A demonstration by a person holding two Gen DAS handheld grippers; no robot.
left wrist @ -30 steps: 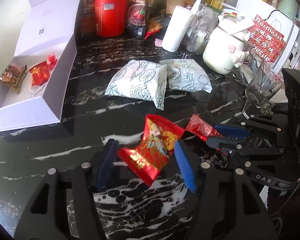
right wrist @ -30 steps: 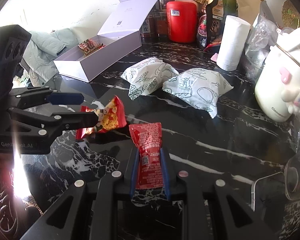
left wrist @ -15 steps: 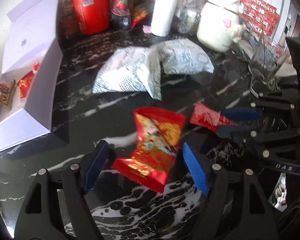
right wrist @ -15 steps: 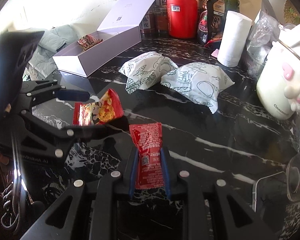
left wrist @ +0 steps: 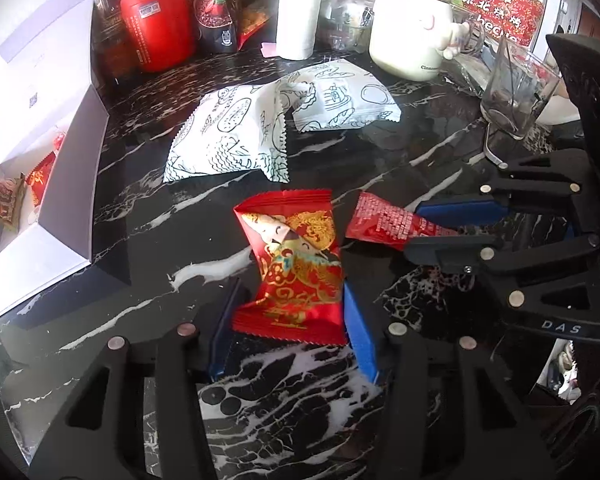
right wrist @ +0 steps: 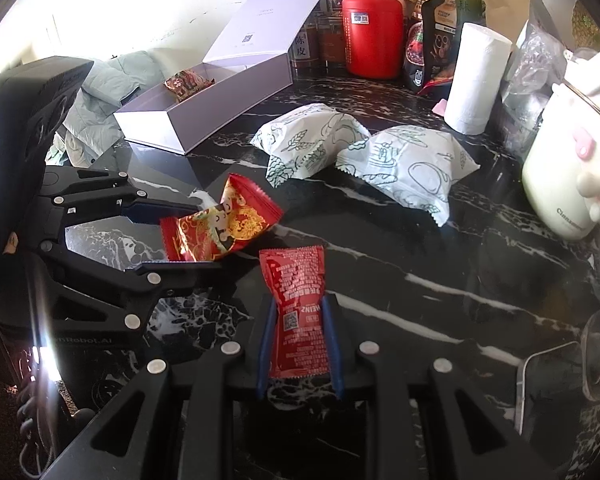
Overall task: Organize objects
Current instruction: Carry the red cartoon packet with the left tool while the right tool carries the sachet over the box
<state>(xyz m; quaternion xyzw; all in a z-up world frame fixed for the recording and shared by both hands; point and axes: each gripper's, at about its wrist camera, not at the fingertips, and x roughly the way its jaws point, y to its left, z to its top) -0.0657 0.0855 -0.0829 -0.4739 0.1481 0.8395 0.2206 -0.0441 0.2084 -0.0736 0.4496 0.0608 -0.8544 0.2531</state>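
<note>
The right gripper (right wrist: 300, 344) clamps a red Heinz sachet (right wrist: 298, 312), long axis toward 12 o'clock. The left gripper (left wrist: 290, 328) pinches a red-gold snack packet (left wrist: 296, 268), above the black marble counter (left wrist: 140, 208).

The left gripper (left wrist: 288, 320) has closed its blue pads onto the red and gold snack packet (left wrist: 296, 268), which had lain loose between them. Seen from the right wrist, the packet (right wrist: 220, 226) now sits higher in frame, off the table (right wrist: 420, 280).
</note>
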